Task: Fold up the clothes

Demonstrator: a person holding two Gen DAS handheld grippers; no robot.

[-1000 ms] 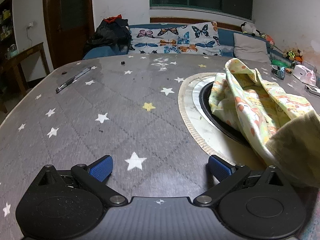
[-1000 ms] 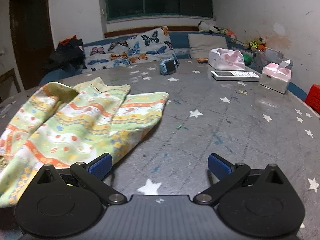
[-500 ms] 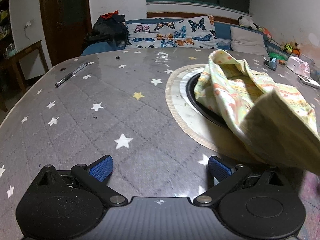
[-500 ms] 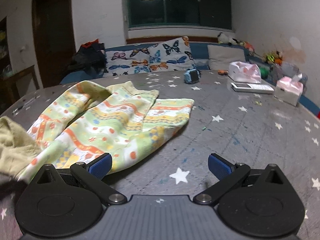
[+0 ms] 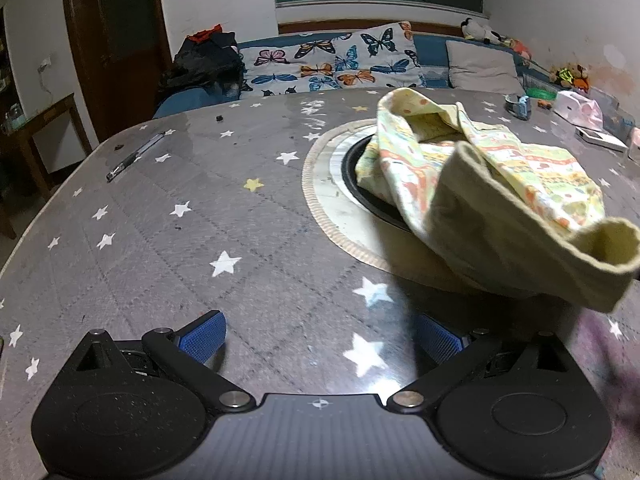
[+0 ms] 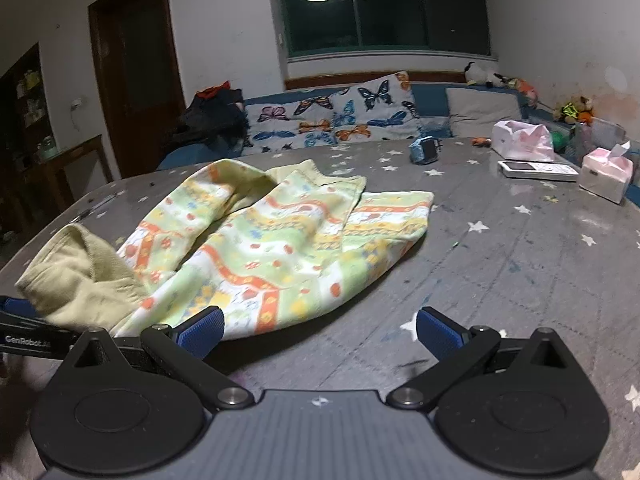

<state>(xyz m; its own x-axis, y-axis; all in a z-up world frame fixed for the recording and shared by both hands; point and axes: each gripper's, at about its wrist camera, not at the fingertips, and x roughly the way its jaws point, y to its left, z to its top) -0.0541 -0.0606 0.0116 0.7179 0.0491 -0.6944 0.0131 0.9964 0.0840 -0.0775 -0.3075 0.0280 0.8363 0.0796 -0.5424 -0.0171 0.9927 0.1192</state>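
Nothing folded yet, by the look of it: patterned garment (image 6: 276, 248) lying rumpled mid-frame on the star-print tabletop (image 6: 520, 280), plain yellow-green end (image 6: 76, 280) bunched at lower left. Whole fold seemingly left to do. Both left gripper (image 5: 320, 336) and right gripper (image 6: 320, 330) with jaws spread wide, gripping nothing. Round dark inset (image 5: 352, 176) under the cloth and pen (image 5: 134, 157) only in left view; tissue box (image 6: 606, 174) only in right view.

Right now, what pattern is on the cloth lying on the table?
The cloth has wavy orange, yellow and green stripes with small dots on pale cream, clearest in the right wrist view.
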